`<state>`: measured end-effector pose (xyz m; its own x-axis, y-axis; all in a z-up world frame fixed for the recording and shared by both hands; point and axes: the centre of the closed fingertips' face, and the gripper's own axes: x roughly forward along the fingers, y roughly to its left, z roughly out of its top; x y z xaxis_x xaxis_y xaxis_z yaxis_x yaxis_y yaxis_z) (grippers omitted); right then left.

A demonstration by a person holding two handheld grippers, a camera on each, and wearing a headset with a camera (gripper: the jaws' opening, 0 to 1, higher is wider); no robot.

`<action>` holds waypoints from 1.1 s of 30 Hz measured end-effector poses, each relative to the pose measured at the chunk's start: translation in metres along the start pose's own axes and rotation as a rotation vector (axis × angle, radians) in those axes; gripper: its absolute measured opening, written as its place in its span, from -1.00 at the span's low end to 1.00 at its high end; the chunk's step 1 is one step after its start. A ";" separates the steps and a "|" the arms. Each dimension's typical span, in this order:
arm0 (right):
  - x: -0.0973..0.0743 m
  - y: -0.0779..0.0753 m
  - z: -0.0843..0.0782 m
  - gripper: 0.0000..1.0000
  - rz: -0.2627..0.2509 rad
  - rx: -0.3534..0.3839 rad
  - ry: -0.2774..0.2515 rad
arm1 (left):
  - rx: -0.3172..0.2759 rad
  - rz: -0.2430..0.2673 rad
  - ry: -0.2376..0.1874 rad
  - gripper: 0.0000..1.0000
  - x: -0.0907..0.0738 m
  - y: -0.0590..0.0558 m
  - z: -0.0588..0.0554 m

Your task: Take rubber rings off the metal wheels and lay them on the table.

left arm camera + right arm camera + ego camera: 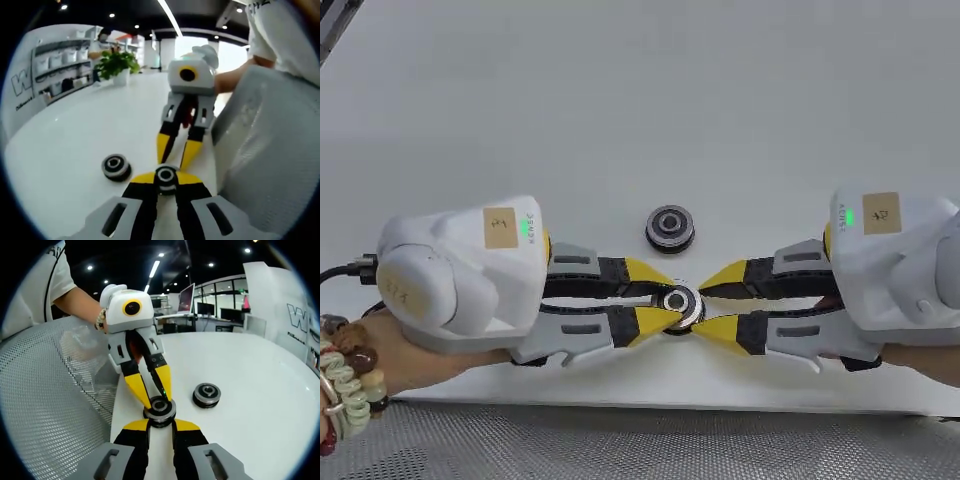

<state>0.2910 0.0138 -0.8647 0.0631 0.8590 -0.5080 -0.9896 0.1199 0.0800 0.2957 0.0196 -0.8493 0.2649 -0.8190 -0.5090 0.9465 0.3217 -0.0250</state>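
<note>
Your left gripper (663, 311) comes in from 9 o'clock and your right gripper (706, 306) from 3 o'clock. They meet nose to nose at the held wheel (679, 304), near the front edge of the white table (620, 100). In the left gripper view your own jaws are closed onto that wheel from both sides, with its shiny hub showing between the yellow tips. Your right jaws are pinched in on the opposite side of the same wheel. In the right gripper view they seem to bite at its dark outer band, though it is hard to tell whether they hold rubber or metal. A second wheel (670, 228) lies flat on the table at 12 o'clock from the held one, apart from both grippers, with its dark rubber ring (670, 245) in place around the rim
</note>
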 end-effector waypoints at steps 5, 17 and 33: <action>-0.001 -0.002 -0.002 -0.83 -0.008 -0.007 0.010 | -0.003 0.004 -0.001 -0.71 0.002 0.000 0.000; 0.001 -0.008 -0.004 -0.97 -0.029 -0.047 0.096 | -0.008 0.010 -0.007 -0.71 0.003 0.000 0.001; 0.001 -0.013 -0.005 -1.00 -0.051 0.100 0.082 | 0.004 0.014 -0.008 -0.72 0.004 0.000 0.003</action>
<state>0.3035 0.0100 -0.8706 0.0982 0.8072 -0.5820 -0.9672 0.2151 0.1350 0.2972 0.0154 -0.8490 0.2796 -0.8182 -0.5023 0.9434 0.3313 -0.0146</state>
